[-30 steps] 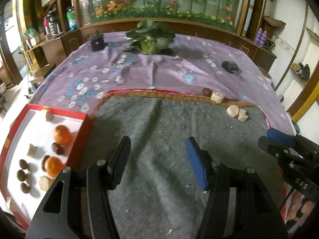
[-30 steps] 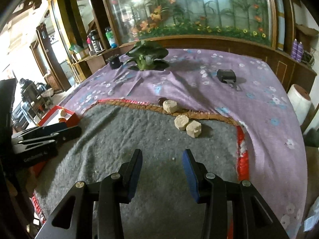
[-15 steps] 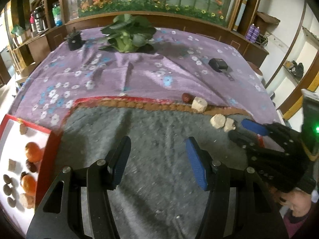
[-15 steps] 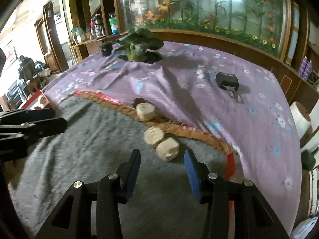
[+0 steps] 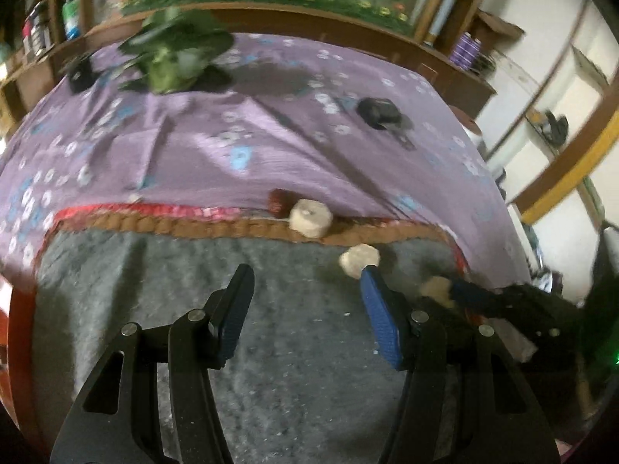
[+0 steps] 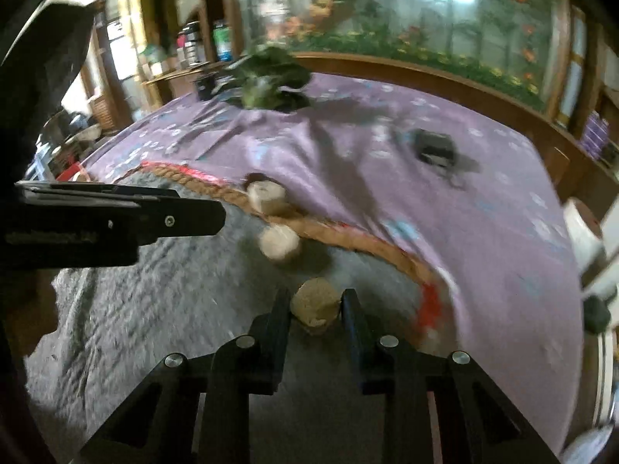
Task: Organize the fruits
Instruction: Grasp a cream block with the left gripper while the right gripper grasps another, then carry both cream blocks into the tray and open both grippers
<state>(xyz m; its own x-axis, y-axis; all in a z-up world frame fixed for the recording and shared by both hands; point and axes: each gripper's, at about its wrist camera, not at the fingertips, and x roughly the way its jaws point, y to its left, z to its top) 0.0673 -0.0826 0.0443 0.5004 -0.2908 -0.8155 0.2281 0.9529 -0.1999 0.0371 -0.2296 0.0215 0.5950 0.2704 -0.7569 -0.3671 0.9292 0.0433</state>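
Three beige fruit chunks lie near the braided far edge of the grey mat [image 5: 193, 328]. My right gripper [image 6: 316, 298] has the nearest chunk [image 6: 315, 303] between its fingers; the jaws are closing and both pads touch its sides. The same chunk [image 5: 435, 288] shows at that gripper's tip in the left wrist view. The middle chunk [image 6: 280, 243] [image 5: 359, 260] and the far chunk [image 6: 267, 193] [image 5: 310, 217] lie loose, with a dark red fruit [image 5: 277, 201] beside the far one. My left gripper [image 5: 305, 282] hangs open over the mat with nothing in it, its right fingertip close to the middle chunk.
A purple flowered cloth [image 5: 193, 147] covers the table beyond the mat. On it stand a leafy green plant [image 5: 182, 58] and a small black object [image 5: 379, 112]. The red tray's rim [image 5: 15, 309] shows at the far left. A white roll [image 6: 584, 228] sits off the right edge.
My right gripper moved forward and down over the nearest chunk and narrowed onto it. My left gripper swung right toward the chunks, and the tray with the oranges slid out of view.
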